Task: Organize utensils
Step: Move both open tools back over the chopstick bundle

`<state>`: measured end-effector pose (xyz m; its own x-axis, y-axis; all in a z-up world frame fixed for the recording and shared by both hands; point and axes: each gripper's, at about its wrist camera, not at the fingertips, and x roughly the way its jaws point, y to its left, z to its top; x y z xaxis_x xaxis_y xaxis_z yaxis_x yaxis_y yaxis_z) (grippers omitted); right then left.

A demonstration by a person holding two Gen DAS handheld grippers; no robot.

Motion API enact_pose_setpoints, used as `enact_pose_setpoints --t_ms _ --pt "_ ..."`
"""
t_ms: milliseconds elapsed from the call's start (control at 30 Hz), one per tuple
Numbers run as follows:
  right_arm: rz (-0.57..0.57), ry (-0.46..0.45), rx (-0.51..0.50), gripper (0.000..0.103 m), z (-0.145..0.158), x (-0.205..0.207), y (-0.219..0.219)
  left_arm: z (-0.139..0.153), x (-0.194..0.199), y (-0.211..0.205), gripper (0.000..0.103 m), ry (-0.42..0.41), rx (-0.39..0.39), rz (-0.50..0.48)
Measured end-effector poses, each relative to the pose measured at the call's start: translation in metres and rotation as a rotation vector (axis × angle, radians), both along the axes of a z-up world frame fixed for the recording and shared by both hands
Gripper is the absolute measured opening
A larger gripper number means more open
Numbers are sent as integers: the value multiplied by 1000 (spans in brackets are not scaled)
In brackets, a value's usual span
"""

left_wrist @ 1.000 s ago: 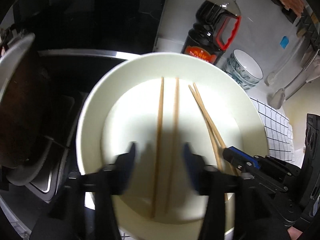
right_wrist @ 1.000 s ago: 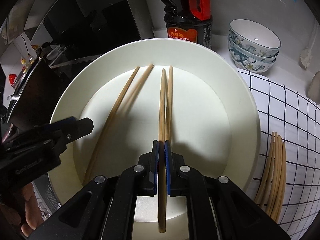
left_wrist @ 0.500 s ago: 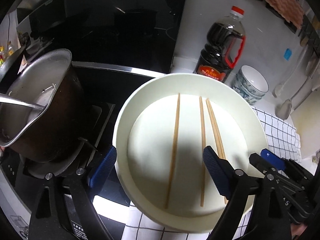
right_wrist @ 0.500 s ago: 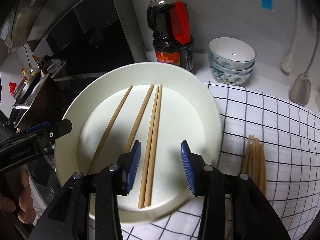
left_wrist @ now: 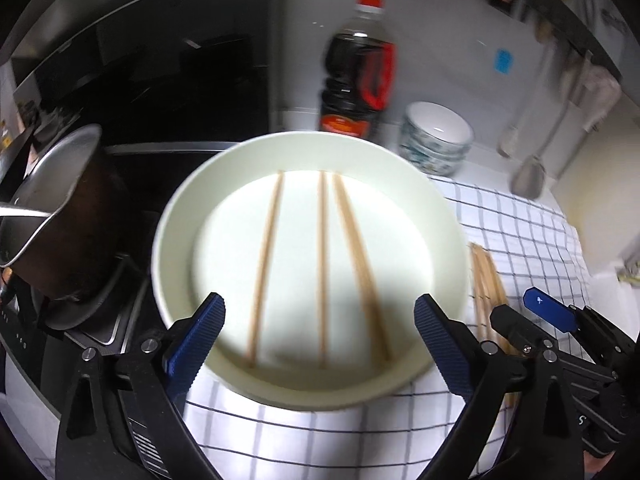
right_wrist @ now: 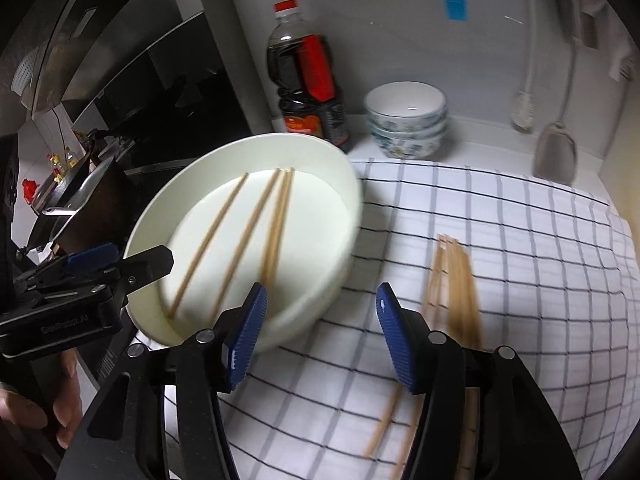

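- Left gripper (left_wrist: 320, 332): jaws wide and opening, pads touching nothing; they frame the near rim of the white plate (left_wrist: 176, 208) from above.
- Right gripper (right_wrist: 322, 332): jaws roughly half apart and opening, nothing pressed between them; below the gap lies bare checked cloth (right_wrist: 520, 240).
- Chopsticks on plate (left_wrist: 320, 268): four sticks lie lengthwise on the plate floor, one apart at the left, one in the middle, two close together at the right; all lie clear of both grippers.
- Loose chopsticks (right_wrist: 456, 280): a bundle on the cloth just right of the plate, beside the right gripper's right finger.
- Plate: sits at the cloth's left edge, beside the stove pot (left_wrist: 52, 208).
- Sauce bottle (right_wrist: 304, 80) and stacked bowls (right_wrist: 406, 120): along the worktop's far edge.
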<state>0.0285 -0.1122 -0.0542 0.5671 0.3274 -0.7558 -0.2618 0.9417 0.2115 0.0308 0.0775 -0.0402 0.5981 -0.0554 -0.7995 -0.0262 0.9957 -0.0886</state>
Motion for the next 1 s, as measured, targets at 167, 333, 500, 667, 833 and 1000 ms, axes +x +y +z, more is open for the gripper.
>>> enact_pose_setpoints --t_ms 167,333,500,667,833,1000 --pt "-62 8 -15 55 -6 -16 -41 2 -8 -37 96 -25 15 -44" --pt "-133 20 -53 55 -16 -24 -82 2 -19 -74 97 -50 -6 -97" --pt "-165 41 -80 55 -36 -26 -110 -7 -24 -103 97 -53 -31 -129" --pt "-159 56 -110 55 -59 -23 -126 -25 -26 -125 96 -24 -31 -135" --pt "-152 65 -109 55 -76 -15 -133 -47 -24 -137 96 -4 -27 -114" --pt "-122 71 -113 55 -91 -9 -132 -69 -22 -146 97 0 5 -92"
